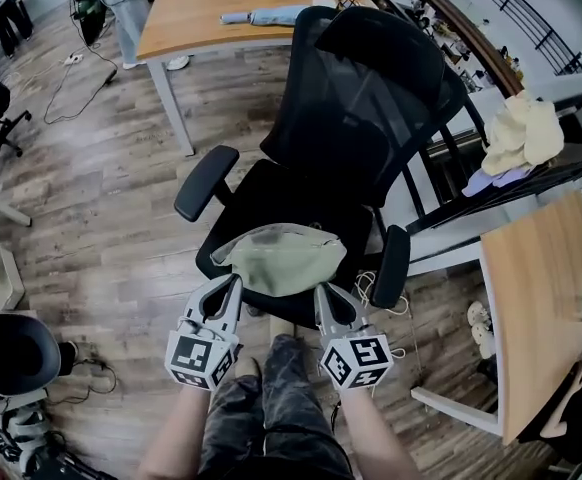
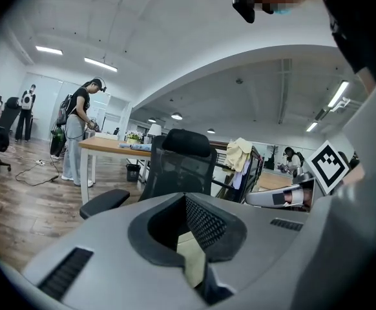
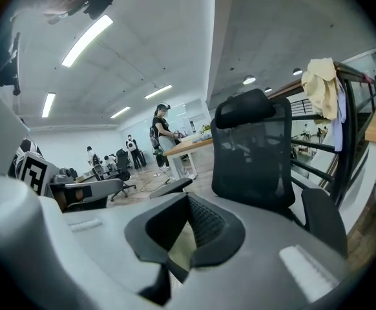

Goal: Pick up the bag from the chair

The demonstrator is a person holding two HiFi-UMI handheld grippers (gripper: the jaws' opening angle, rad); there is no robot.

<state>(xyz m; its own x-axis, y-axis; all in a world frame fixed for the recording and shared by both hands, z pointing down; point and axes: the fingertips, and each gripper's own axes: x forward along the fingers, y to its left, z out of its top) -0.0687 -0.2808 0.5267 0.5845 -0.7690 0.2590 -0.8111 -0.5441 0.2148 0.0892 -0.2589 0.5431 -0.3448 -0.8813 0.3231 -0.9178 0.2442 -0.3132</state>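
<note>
An olive-green fabric bag (image 1: 283, 258) lies slumped on the front of the seat of a black mesh office chair (image 1: 356, 108). My left gripper (image 1: 235, 282) points at the bag's near left edge and my right gripper (image 1: 322, 290) at its near right edge. Both tips are at the bag's rim; I cannot tell whether they touch it. In the left gripper view the jaws (image 2: 187, 221) stand closed together, with a pale strip of the bag (image 2: 191, 258) showing below them. The right gripper (image 3: 189, 221) looks the same, with a strip of bag (image 3: 183, 250) beneath. Neither holds anything.
A wooden desk (image 1: 221, 8) stands behind the chair, and a second desk (image 1: 541, 308) at the right. A black rail with draped cloths (image 1: 521, 133) runs behind the chair's right side. Another black chair (image 1: 11, 353) sits at lower left. A person (image 2: 78, 128) stands by the far desk.
</note>
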